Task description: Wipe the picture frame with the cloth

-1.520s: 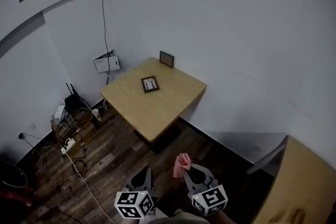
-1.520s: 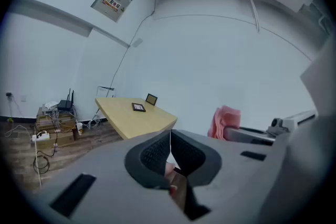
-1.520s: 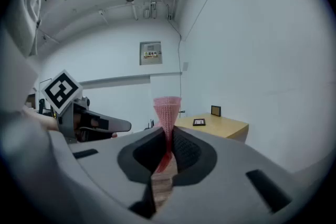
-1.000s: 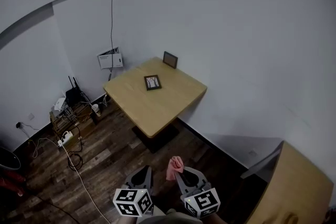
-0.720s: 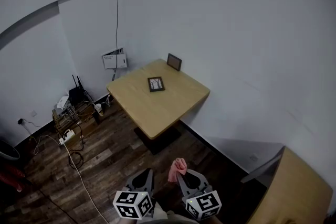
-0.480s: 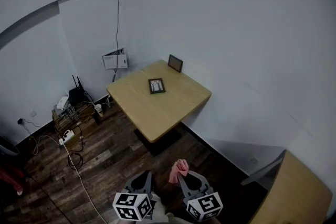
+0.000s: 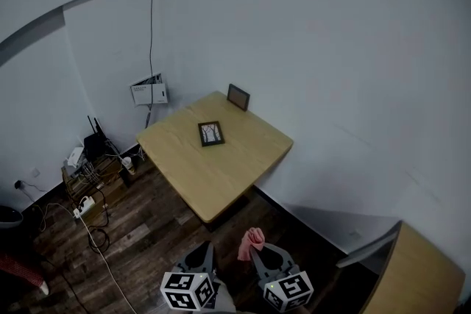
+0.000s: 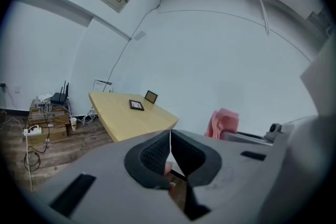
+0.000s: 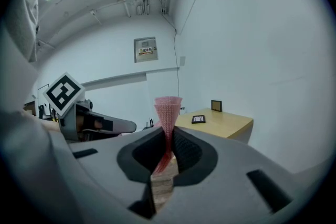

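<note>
Head view: the small dark picture frame [image 7: 211,133] lies flat near the middle of the light wooden table [image 7: 221,176], well away from both tongs. A second dark frame [image 7: 238,96] stands upright at the table's far edge by the wall. At the bottom of the shot, the left gripper [image 7: 202,255] is closed and the right gripper [image 7: 257,254] has a pink knitted cloth [image 7: 252,241] sticking up out of it.

Left gripper view: the jaws are pressed together with nothing between them. The flat frame [image 8: 136,105] is far ahead on the table [image 8: 131,120], and the cloth [image 8: 224,123] is off to the right.

Right gripper view: the jaws are clamped on the lower end of the cloth [image 9: 168,110], and the rest fans up above them. The frame [image 9: 198,119] is well ahead.

My take on handling: the cloth is soft, light and floppy, so a pinch at one end leaves a loose bunch to wipe with. The frame looks light and stiff, and it probably skates on that smooth top once rubbed. I'd guess it has a glass front, so go gentle. I'd pin or grip it at an edge or corner with the free left tongs.
</note>
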Motion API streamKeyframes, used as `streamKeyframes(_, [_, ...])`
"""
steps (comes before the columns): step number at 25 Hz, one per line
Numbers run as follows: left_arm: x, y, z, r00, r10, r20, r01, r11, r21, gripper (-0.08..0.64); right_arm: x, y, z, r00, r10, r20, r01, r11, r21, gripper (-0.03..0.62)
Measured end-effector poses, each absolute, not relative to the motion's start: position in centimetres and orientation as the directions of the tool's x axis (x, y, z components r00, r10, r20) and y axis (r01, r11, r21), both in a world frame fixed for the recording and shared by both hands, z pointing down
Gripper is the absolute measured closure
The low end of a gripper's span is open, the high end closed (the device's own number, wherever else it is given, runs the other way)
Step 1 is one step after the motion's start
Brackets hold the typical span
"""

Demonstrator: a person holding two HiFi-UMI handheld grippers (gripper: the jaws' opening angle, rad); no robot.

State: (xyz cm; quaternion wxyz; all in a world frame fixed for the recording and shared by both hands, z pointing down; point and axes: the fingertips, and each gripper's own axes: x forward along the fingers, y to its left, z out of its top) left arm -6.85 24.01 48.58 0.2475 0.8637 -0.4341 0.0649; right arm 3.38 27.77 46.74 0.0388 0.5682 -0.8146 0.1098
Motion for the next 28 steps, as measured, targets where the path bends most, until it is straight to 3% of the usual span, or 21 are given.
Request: streamKeyframes(28, [-10.3,-2.6,49.7,0.631,-0.667,0.396,-0.773,-0.498,0.394,0.554,0.2,0.5,44.1,-0.326,-0.929,0.174,-0.944,0.310,-0.113,0.574])
